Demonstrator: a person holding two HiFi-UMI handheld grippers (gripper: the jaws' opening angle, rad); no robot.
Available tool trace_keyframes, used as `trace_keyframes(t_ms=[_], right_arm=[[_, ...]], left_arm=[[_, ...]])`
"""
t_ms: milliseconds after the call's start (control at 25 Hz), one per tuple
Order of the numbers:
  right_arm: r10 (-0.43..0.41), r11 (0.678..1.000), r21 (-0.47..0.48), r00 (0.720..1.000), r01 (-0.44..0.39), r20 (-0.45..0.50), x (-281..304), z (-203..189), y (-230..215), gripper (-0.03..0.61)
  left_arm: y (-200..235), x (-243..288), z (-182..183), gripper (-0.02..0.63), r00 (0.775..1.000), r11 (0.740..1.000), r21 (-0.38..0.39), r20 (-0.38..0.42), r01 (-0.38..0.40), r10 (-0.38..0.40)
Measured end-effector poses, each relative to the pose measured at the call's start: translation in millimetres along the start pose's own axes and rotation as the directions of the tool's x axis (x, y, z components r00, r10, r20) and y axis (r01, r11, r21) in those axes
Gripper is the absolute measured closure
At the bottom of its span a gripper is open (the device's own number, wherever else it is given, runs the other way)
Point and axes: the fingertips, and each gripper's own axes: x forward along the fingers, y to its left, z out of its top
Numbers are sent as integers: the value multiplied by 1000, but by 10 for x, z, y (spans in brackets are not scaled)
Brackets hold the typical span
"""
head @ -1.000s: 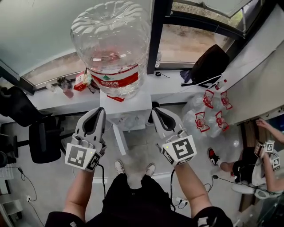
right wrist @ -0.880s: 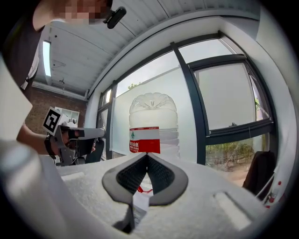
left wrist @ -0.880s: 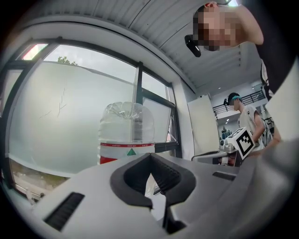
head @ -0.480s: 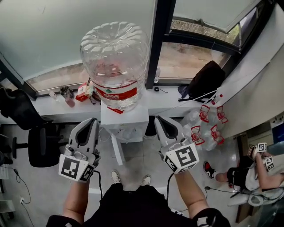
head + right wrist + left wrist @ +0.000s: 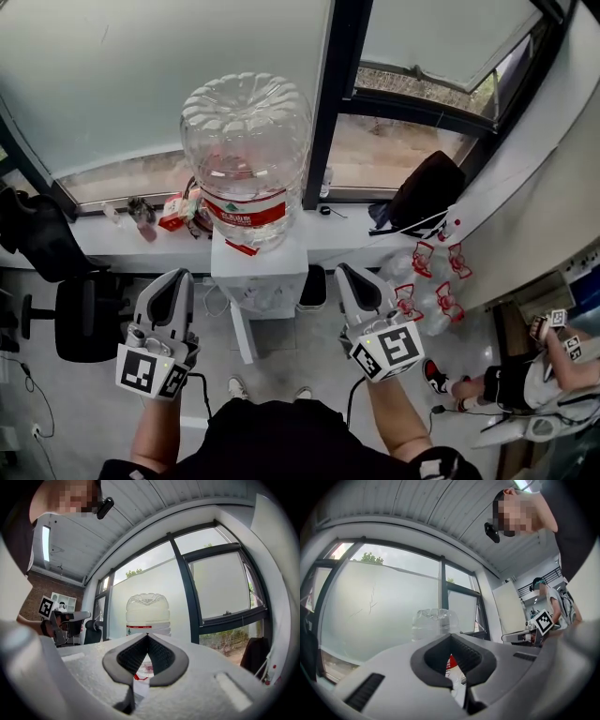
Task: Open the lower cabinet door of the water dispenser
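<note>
The white water dispenser [image 5: 258,272], topped by a clear plastic bottle with a red label [image 5: 246,150], stands ahead of and between the left gripper [image 5: 175,277] and the right gripper [image 5: 351,272], apart from both. Each gripper has its jaws closed together on nothing. A narrow white panel [image 5: 242,328], apparently the lower cabinet door, juts out between them. A second ago the grippers flanked the dispenser closely; they have since drawn back.
</note>
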Motion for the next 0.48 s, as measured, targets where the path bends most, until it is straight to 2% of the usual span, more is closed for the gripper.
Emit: trace_keyframes(t_ms=[320, 480], right_arm=[[-114, 987, -108, 993, 115, 20, -263, 116, -227, 574], [-143, 983, -116, 989, 145, 32, -342, 166, -261, 574]], left_arm=[[199, -237, 87, 606, 996, 997, 11, 35, -82, 81], [261, -358, 62, 606, 993, 993, 8, 36, -115, 115]])
